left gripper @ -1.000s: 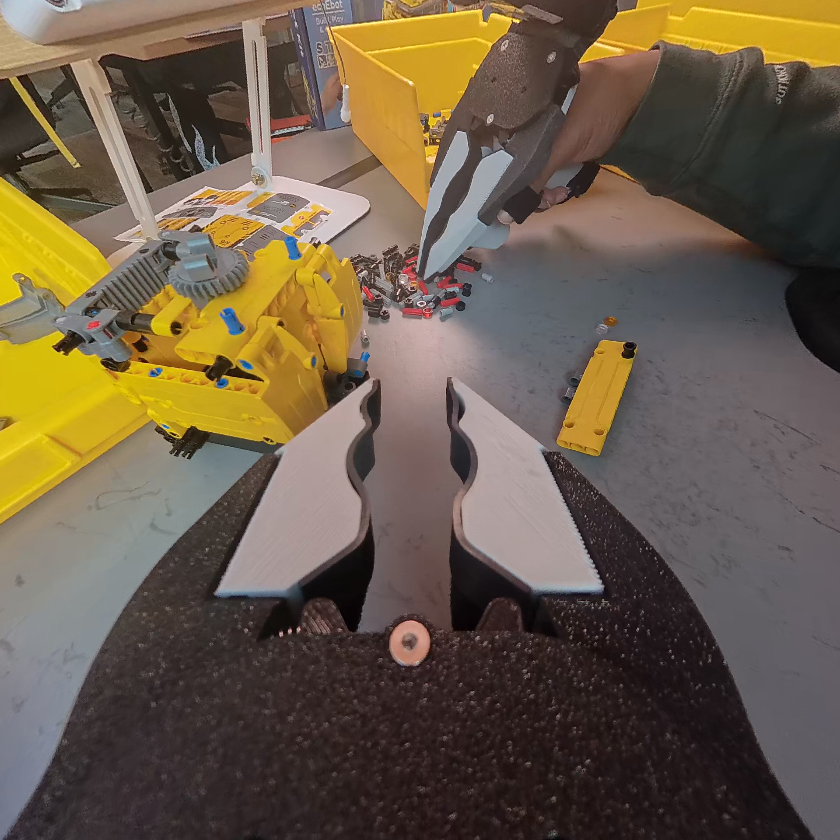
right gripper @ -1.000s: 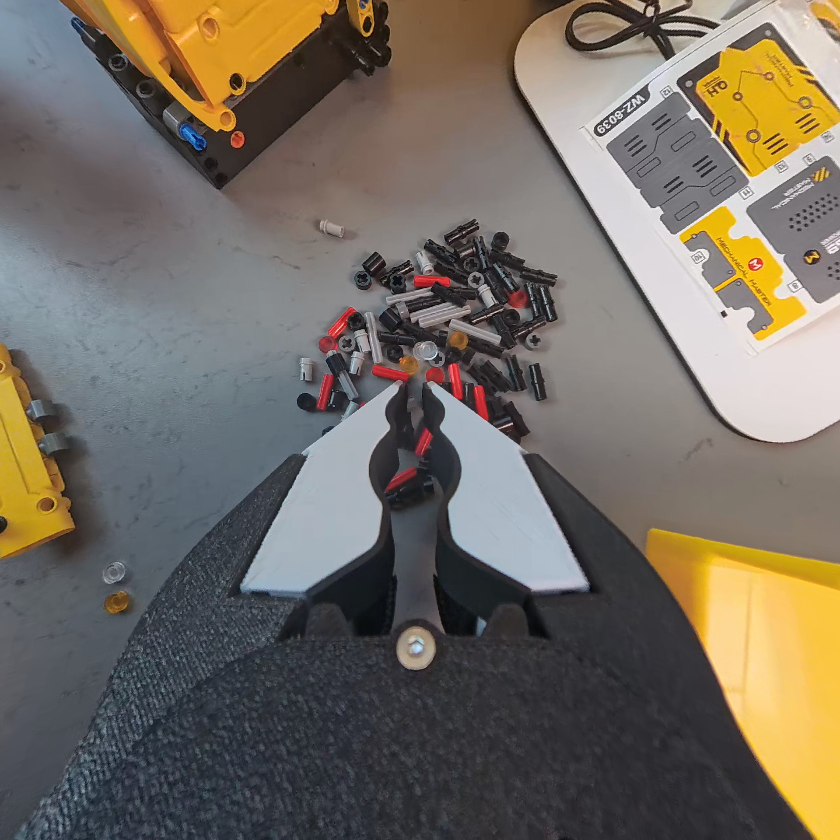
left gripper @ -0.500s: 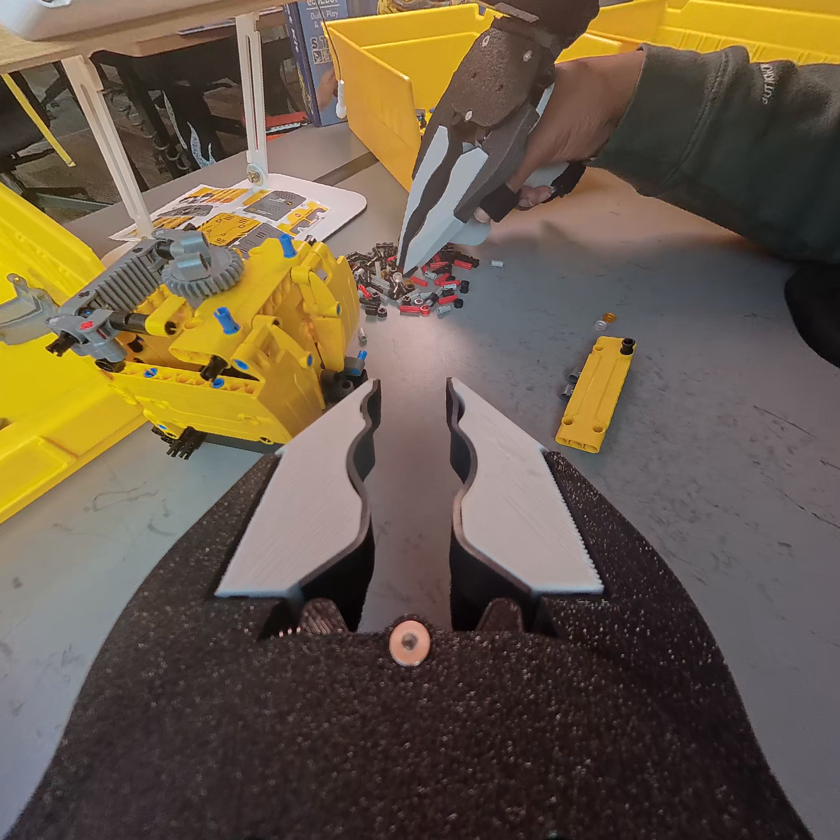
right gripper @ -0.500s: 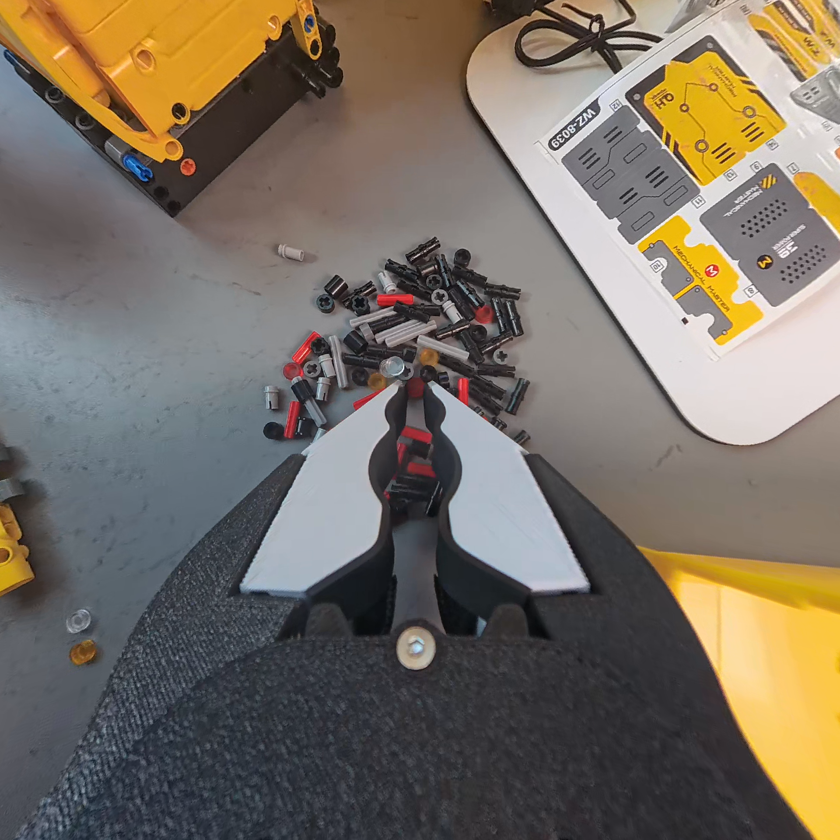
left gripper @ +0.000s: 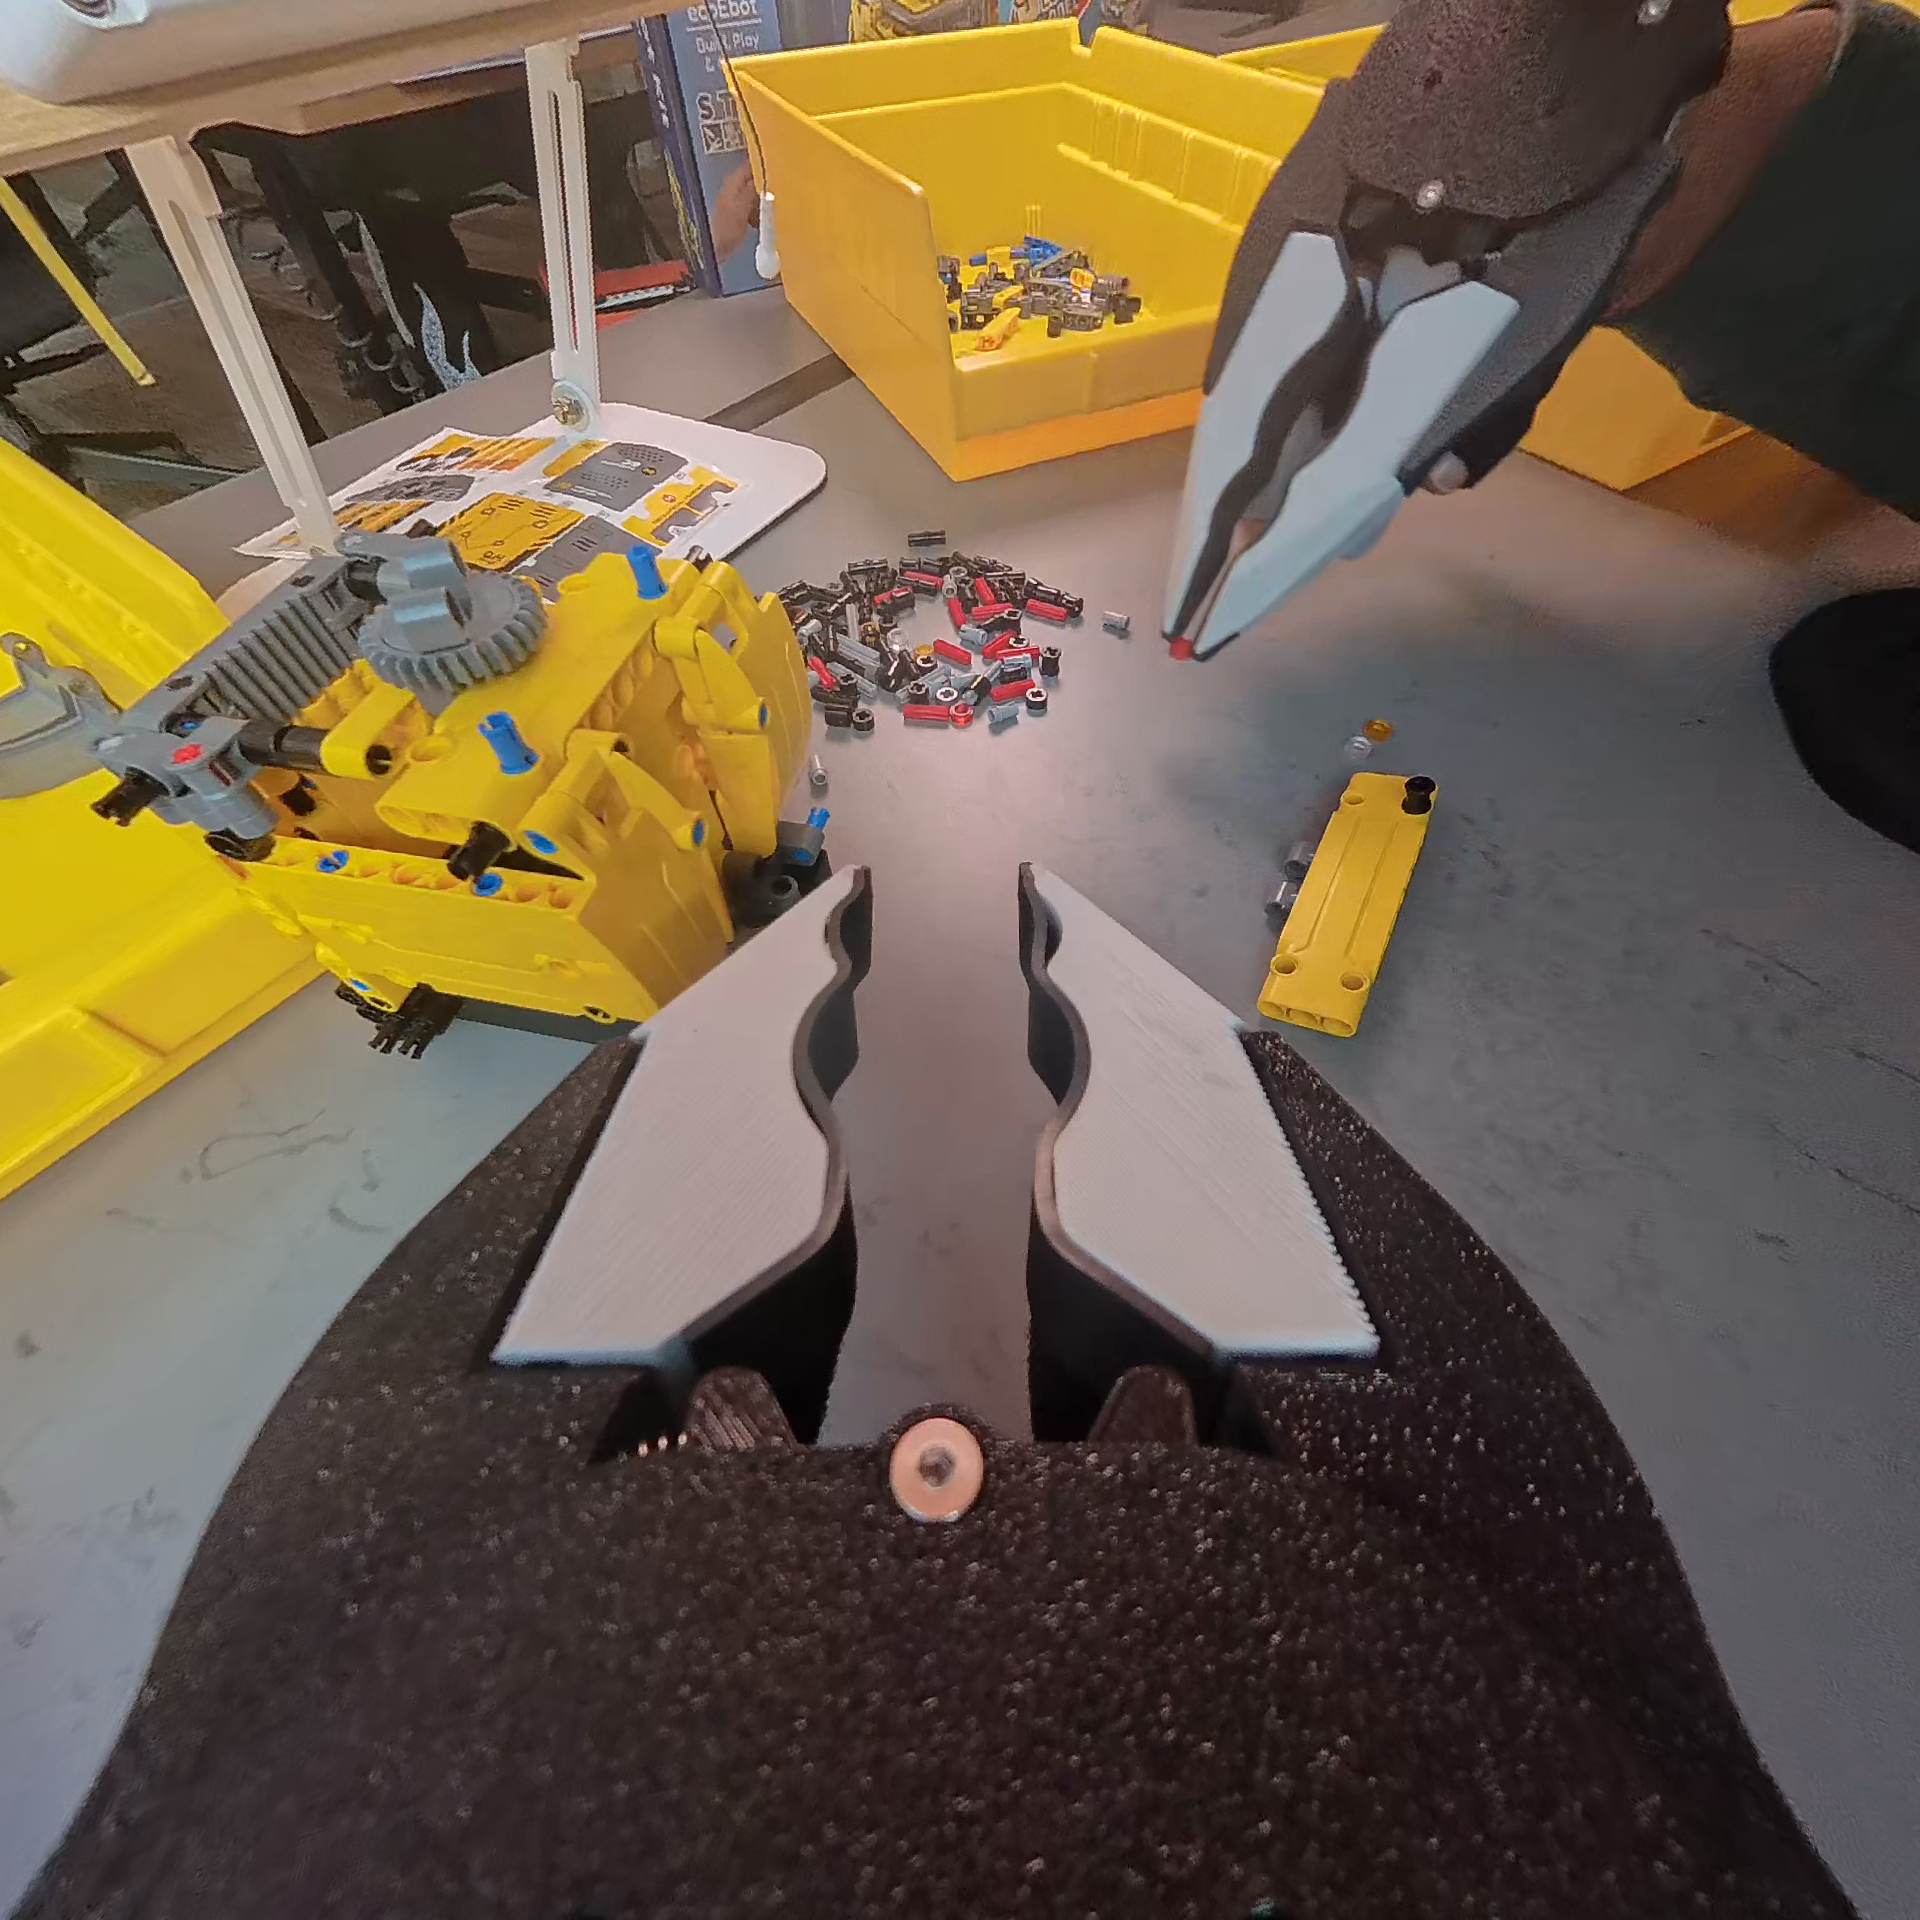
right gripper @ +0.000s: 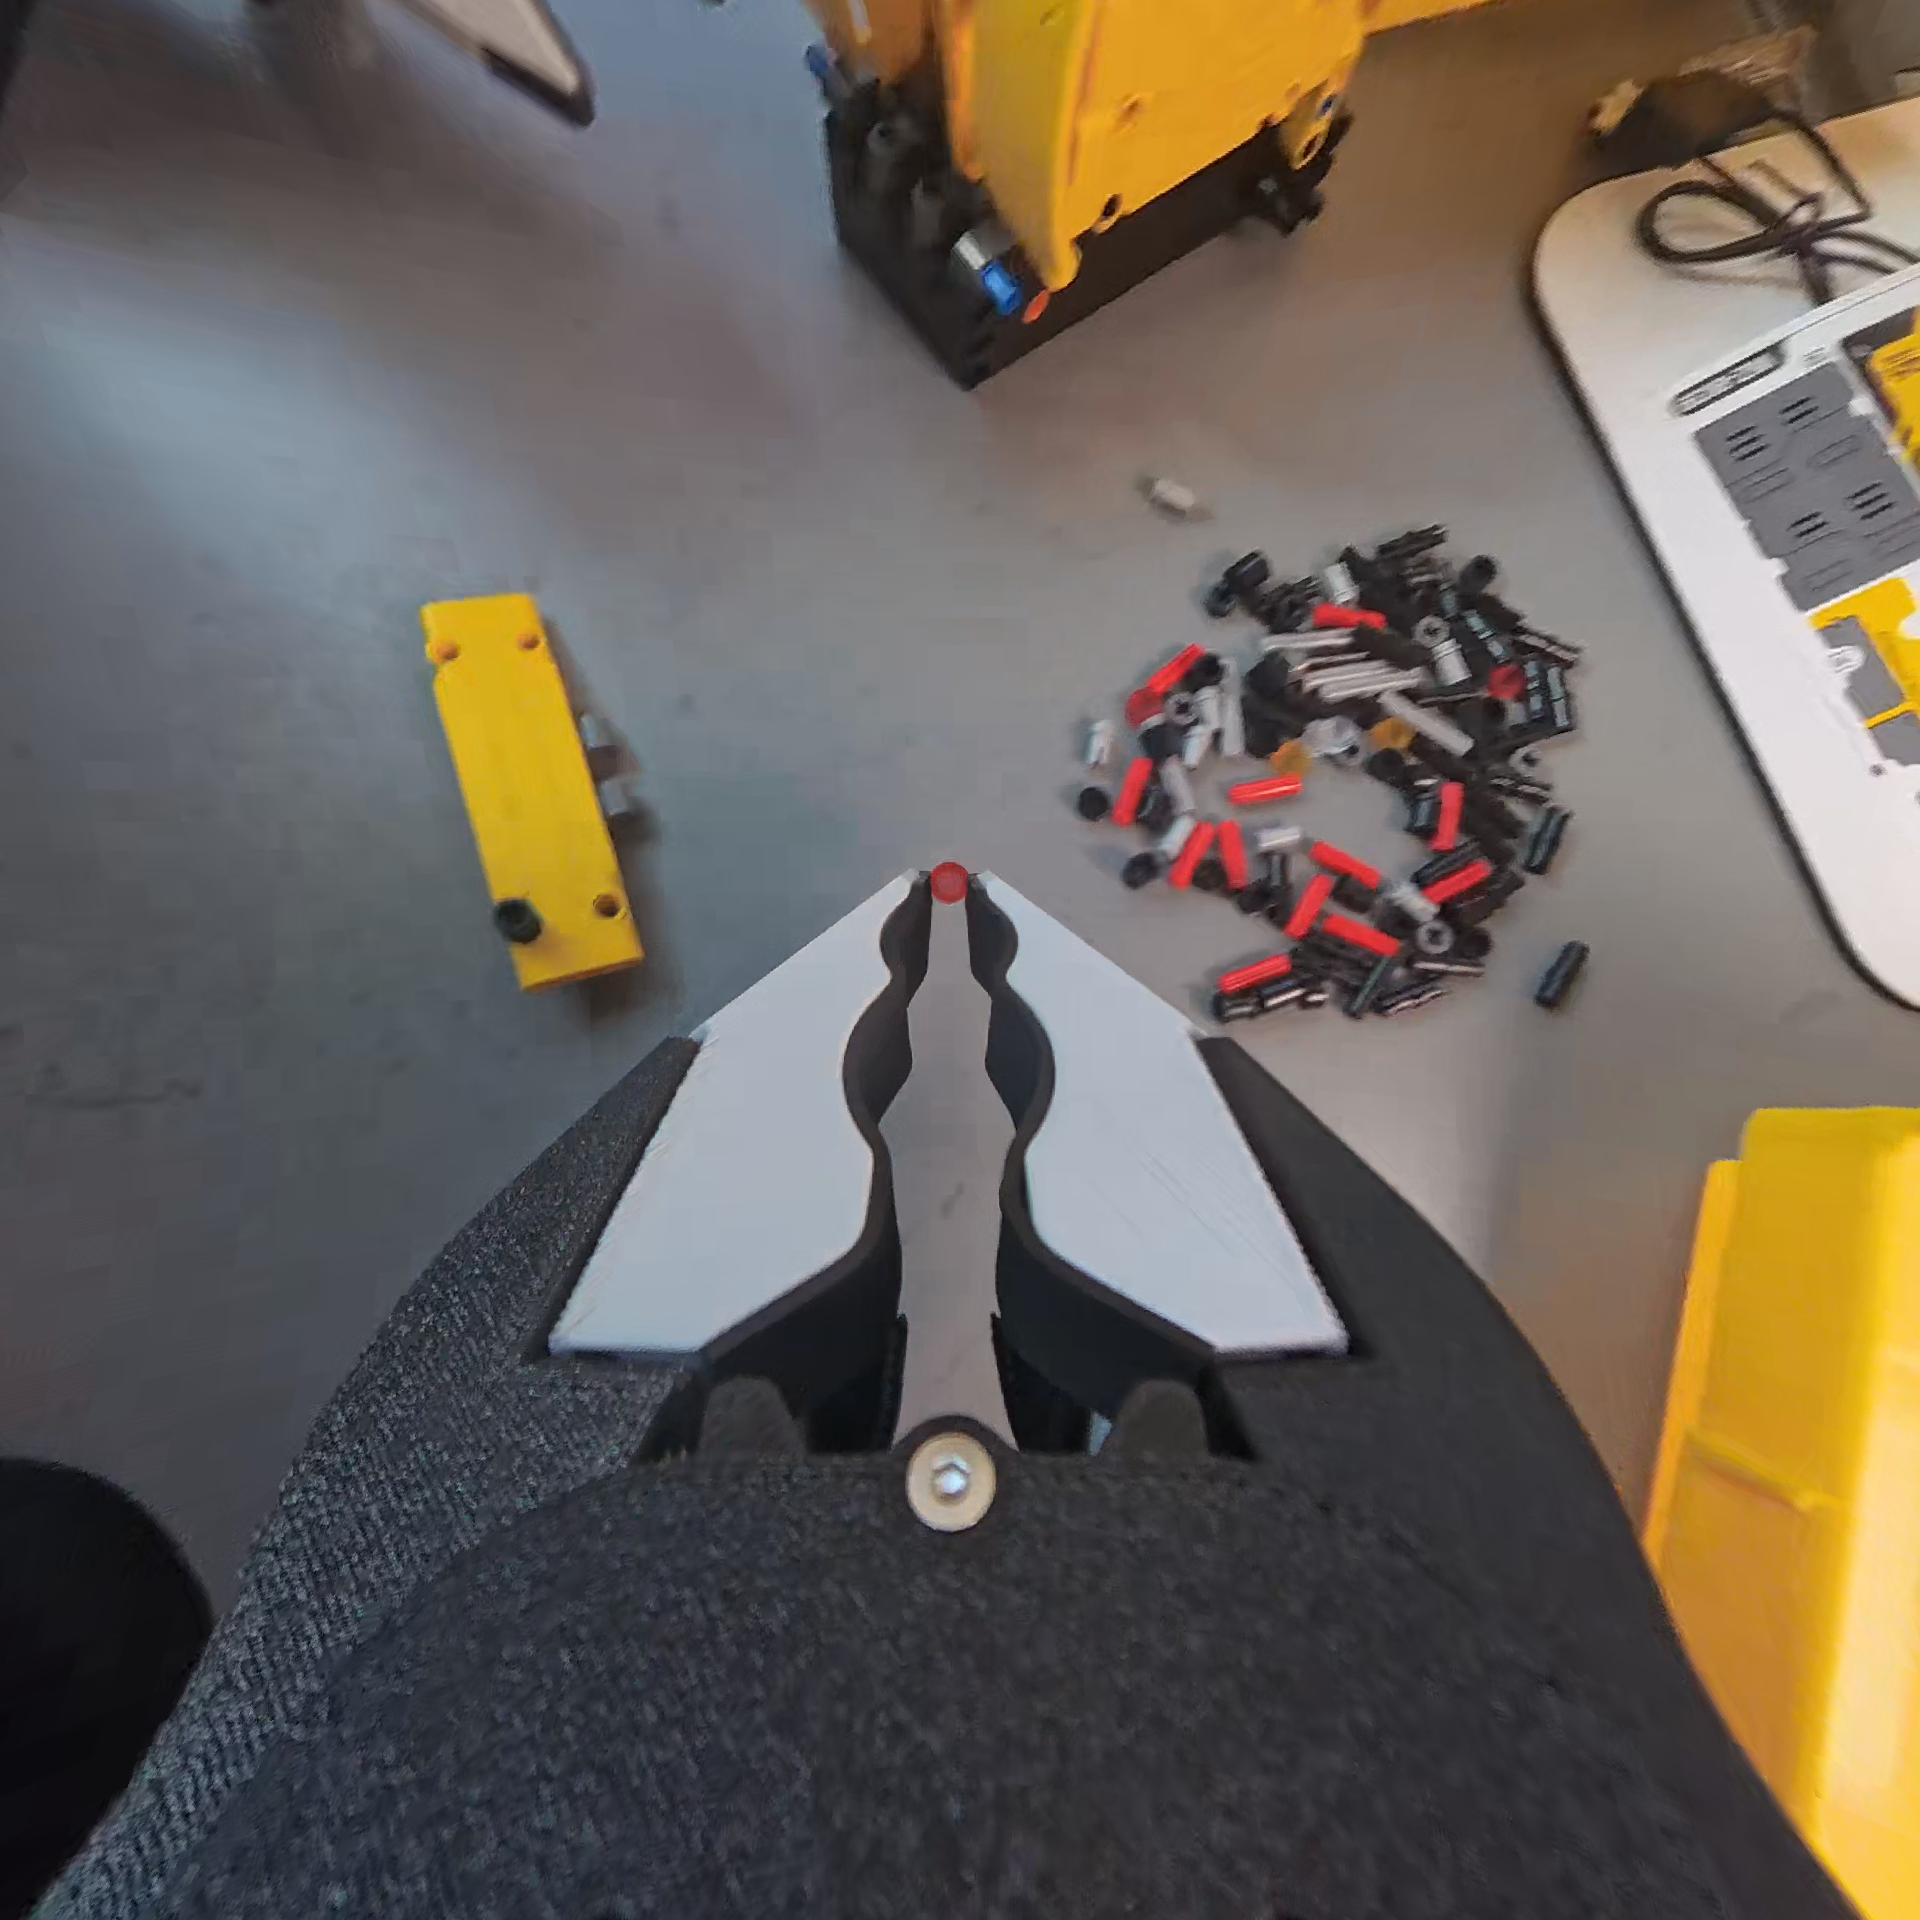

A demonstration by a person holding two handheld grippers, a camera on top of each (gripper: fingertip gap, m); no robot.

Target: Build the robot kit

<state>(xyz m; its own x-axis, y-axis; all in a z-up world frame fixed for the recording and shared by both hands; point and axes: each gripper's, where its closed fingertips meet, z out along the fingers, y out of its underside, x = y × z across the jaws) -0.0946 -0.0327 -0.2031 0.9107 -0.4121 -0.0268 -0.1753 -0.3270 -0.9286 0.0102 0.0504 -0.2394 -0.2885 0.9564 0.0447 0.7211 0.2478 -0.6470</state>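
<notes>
Black speckled gripper bodies, grey wavy-edged fingers, brass screws, dark sleeve.

This is looking like a workshop or hobby lab set up for building brick-kit models. A scuffed grey worktop is carrying a half-built yellow toy-brick machine with grey gears, a loose heap of small black, red and grey connector pins, open yellow plastic sorting bins (one holding mixed small parts) and a printed sticker sheet lying on a white board.
</notes>
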